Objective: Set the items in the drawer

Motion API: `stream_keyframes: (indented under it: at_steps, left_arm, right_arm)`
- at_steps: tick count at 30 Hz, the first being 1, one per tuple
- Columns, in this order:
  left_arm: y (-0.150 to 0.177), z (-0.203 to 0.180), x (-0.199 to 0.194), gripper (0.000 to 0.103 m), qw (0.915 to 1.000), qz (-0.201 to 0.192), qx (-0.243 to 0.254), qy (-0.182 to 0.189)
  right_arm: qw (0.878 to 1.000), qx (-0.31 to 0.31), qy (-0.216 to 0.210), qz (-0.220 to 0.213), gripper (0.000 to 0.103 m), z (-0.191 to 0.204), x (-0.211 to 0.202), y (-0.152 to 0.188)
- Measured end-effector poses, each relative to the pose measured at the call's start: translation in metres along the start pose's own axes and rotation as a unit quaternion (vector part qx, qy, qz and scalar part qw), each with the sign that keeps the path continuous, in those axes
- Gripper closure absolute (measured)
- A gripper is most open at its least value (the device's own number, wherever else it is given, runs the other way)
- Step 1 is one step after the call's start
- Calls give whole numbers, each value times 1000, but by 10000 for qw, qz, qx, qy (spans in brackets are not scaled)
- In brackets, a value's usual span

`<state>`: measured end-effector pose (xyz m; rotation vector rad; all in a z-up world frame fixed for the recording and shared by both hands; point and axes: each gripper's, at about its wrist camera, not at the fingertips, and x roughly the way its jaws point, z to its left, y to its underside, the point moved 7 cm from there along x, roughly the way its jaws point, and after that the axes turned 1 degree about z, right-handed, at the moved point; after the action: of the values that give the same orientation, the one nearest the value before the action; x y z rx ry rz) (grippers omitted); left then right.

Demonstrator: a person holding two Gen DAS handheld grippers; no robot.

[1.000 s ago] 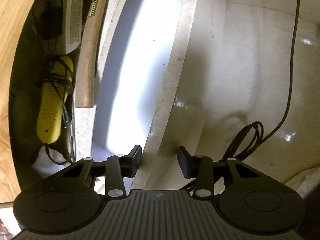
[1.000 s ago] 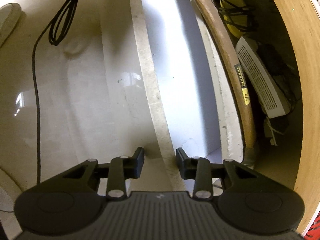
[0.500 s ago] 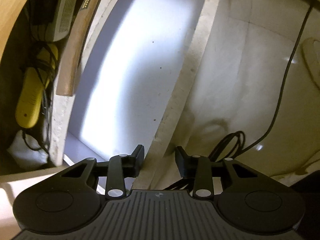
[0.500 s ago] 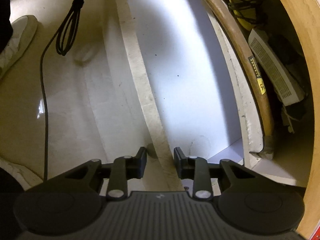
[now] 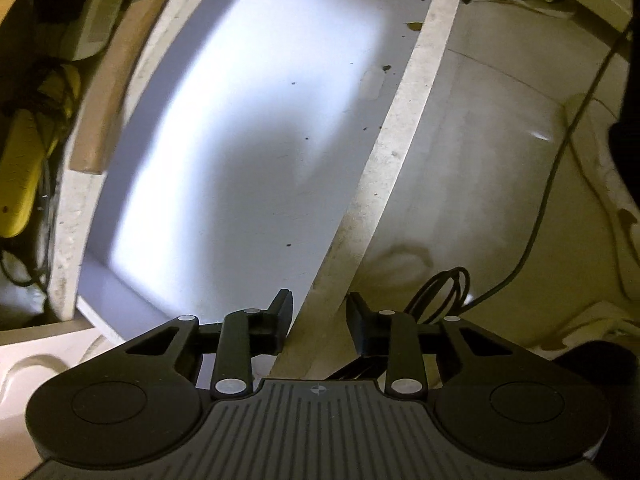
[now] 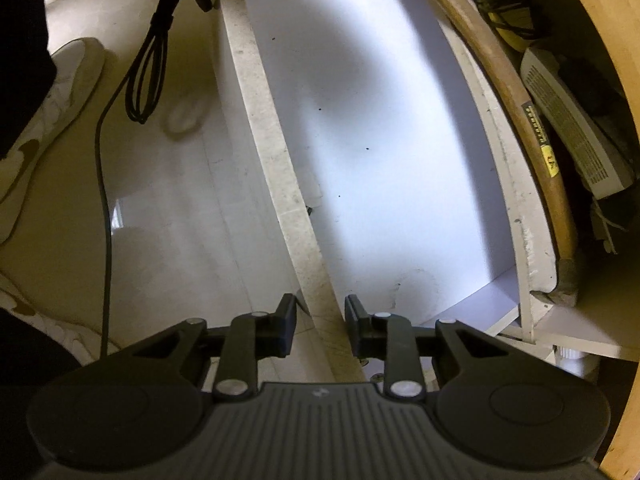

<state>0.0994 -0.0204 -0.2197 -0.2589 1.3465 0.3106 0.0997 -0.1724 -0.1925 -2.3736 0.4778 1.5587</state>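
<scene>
Straddling the drawer's front wall [image 5: 400, 152], both jaws pinch it.

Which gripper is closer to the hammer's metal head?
Right. The right gripper clamps the drawer rim near the hammer head; the left gripper clamps it by the handle's end.

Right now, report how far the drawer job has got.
Done: the drawer stands pulled open, white floor bare but for specks. In hand: the left gripper and right gripper are each shut on the drawer front. Left: every item; the wooden-handled tool lies along the far rim, not inside.
</scene>
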Motion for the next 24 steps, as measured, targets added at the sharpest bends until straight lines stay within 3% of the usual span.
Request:
stream_keyframes:
  at_steps: [7,16,21,22,23,24]
  left_arm:
    - [1,9,11,77,9995,-43,111,301]
    - [1,20,15,77,9995,-32,178,255]
    - [-2,5,29,76,9996,-39,258,132]
    - [-4,3,33,69,9995,-44,294,58]
    - [-4,2,35,48,9994,-38,332,-35]
    - [-1,5,30,32,9992,-24,376,-134]
  right_arm:
    - [9996,-63,-293,16,77,8,0,4]
    - [9994,-77,-342,-2,77,4,1,7]
    - [9994,-127,-315,-26,77,6,3,10]
    - [9995,-124,-299,-39,77,7,3,11]
    - [9995,-119,-281,-53,74,7,3,11]
    - [9997,-118,-206,-39,55,10,2,9]
